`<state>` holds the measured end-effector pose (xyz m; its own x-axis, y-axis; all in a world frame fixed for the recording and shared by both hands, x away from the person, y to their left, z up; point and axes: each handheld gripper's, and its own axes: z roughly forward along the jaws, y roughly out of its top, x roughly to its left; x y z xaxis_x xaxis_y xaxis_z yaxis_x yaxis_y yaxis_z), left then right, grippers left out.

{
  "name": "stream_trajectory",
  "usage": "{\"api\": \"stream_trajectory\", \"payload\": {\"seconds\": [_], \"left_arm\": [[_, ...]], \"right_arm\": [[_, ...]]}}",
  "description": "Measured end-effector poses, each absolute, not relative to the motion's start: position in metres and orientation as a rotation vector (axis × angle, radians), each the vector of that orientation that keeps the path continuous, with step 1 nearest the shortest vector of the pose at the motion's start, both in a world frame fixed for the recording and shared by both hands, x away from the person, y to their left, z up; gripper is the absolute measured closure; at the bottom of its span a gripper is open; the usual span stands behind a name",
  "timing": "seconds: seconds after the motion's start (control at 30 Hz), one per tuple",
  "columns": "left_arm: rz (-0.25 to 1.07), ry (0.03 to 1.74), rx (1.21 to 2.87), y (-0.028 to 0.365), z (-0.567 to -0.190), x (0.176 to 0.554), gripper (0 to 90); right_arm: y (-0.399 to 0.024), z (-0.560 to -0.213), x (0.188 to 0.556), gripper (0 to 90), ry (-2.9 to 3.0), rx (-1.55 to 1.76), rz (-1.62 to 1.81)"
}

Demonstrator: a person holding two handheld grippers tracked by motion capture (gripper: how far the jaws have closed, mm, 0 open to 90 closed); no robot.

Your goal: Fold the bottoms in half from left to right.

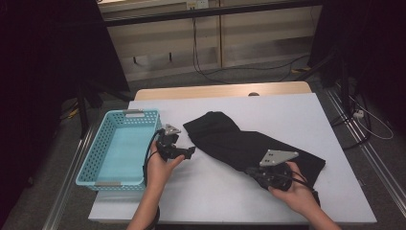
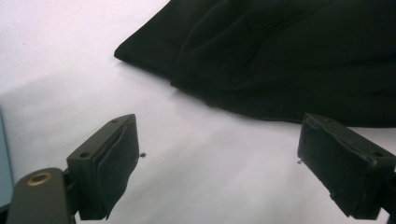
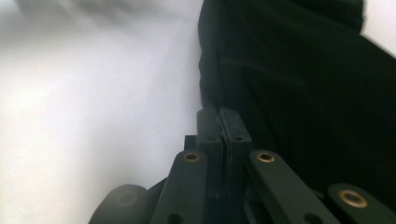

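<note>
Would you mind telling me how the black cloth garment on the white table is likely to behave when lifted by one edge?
The black cloth garment lies in soft folds, so it will probably drape and sag rather than hold its shape. It looks thin, so likely light. Spread wide, the far end may drag along the white table.

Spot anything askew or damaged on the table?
Nothing damaged or spilled. The black garment lies rumpled and diagonal on the white table. The left hand-held gripper's pad looks frayed at its edge. The blue basket sits at the left edge, slightly angled.
</note>
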<state>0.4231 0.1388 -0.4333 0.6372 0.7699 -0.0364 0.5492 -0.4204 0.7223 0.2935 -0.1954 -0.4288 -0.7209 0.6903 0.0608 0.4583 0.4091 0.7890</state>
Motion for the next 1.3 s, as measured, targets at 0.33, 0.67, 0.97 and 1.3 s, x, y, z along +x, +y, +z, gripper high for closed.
{"api": "stream_trajectory", "payload": {"seconds": [0.33,0.67,0.97,1.3], "left_arm": [[0.392,1.021,2.138,0.137,-0.435,0.424,13.0],[0.389,1.012,2.154,0.134,-0.437,0.426,13.0],[0.374,1.006,2.17,0.131,-0.438,0.425,13.0],[0.381,1.005,2.157,0.135,-0.435,0.426,13.0]], "right_arm": [[-0.215,-0.44,0.31,88.3,2.316,1.138,1.179],[-0.21,-0.45,0.321,85.3,2.309,1.163,1.104],[-0.201,-0.455,0.317,77.3,2.369,1.095,1.064],[-0.224,-0.436,0.321,46.1,2.295,1.158,1.212]]}}
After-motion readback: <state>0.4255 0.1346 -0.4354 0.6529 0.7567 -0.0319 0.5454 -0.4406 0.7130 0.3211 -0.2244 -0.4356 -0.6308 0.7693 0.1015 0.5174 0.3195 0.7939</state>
